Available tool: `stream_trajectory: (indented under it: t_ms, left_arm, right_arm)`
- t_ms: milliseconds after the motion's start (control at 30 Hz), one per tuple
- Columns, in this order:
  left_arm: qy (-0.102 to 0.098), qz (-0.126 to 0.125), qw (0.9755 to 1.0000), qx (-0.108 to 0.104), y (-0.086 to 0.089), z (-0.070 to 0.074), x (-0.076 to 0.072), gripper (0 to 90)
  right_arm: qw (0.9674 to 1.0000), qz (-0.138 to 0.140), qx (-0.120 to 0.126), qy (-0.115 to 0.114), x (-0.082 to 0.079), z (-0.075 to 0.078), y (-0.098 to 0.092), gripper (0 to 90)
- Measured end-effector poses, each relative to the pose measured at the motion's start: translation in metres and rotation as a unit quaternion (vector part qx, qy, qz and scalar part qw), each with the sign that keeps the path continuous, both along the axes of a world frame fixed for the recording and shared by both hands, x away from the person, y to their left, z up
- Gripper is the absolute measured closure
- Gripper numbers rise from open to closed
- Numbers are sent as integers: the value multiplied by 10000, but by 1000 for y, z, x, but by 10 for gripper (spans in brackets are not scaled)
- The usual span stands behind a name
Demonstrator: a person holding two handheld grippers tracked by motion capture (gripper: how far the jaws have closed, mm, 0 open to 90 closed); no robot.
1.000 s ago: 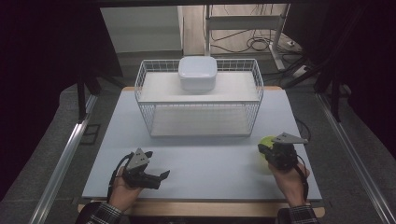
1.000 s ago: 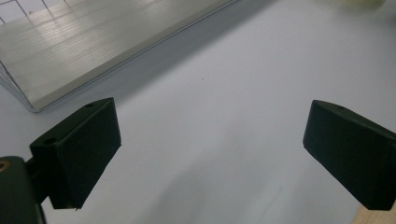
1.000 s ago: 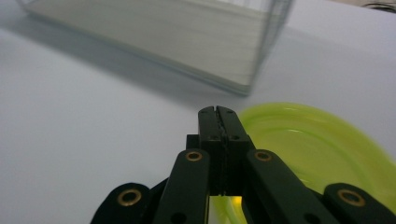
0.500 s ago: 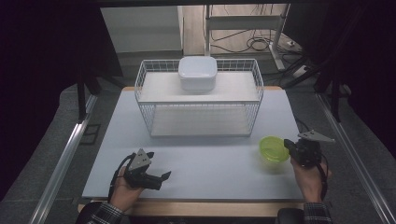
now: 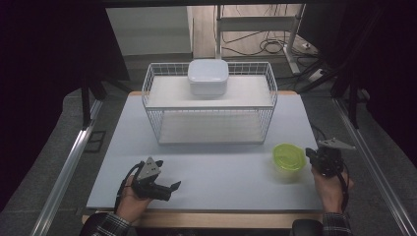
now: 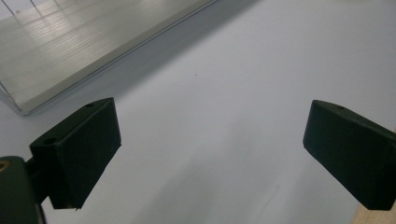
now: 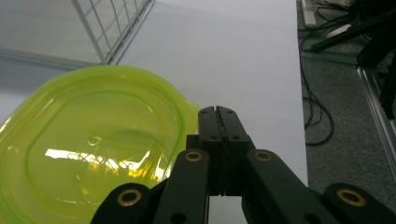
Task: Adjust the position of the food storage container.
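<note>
1. Right tool [image 5: 311, 153]: away from the green tub [image 5: 289, 156] now, off to its right side. 1 second ago, right on top of the tub, hiding part of it.
2. Jaws of the right tool: shut tight, pressed flat together, nothing between them. Easy to see in the right gripper view, with the right tool [image 7: 218, 112] just beside the rim of the green tub [image 7: 93, 154], maybe brushing it, not holding it.
3. Green tub: alone on the tabletop [image 5: 221, 167], lid on, flat and upright, near the right front corner of the wire rack [image 5: 211, 123] but not touching it. Same place as half a second ago.
4. Meaning, as a guess: tub put down and let go, so this part of the job looks done. Still outside the rack, so maybe 1 more move to come.
5. Left tool [image 5: 169, 191]: no change, low at the near left of the tabletop. Jaws wide apart, holding nothing, with bare tabletop between them in the left gripper view [image 6: 210, 149].
6. Inside the green tub: see-through lid, shiny spots of light, nothing clear inside. Looks empty, but hard to be sure.
7. Wire rack: 2 levels. On the top shelf, 1 white box [image 5: 208, 76] with its lid shut, so no way to tell what is in it. On the bottom level, nothing.
</note>
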State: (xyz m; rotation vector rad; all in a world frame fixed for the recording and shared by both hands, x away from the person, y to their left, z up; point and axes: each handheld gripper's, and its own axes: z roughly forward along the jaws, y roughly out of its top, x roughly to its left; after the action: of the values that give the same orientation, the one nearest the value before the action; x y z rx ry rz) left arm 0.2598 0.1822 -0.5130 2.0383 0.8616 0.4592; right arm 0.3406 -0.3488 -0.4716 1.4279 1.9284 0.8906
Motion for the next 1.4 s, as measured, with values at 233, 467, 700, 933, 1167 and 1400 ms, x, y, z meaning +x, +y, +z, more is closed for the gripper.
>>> stream_trajectory:
  t_ms: [233, 467, 700, 933, 1167, 1400]
  left_arm:
    - [11, -36, 10000, 55, -2, -1, 0, 36]
    - [12, -51, 10000, 83, -3, -1, 0, 36]
    - [27, -62, 9999, 104, -3, -2, 0, 36]
    - [45, -82, 9998, 148, -4, -3, 0, 36]
    - [54, -92, 9998, 164, -5, -3, 0, 36]
    - [61, -110, 9998, 180, -6, -3, 0, 36]
  right_arm:
    - [9999, 17, -53, 116, 2, -4, 2, 894]
    - [9997, 98, -93, 218, 4, -7, 9, 895]
    - [9996, 127, -49, 257, 5, -8, 9, 894]
    - [9992, 272, 7, 296, 6, -9, 18, 894]
    - [9983, 451, 117, 362, 6, -9, 31, 894]
    - [9963, 722, 179, 438, 5, -10, 50, 893]
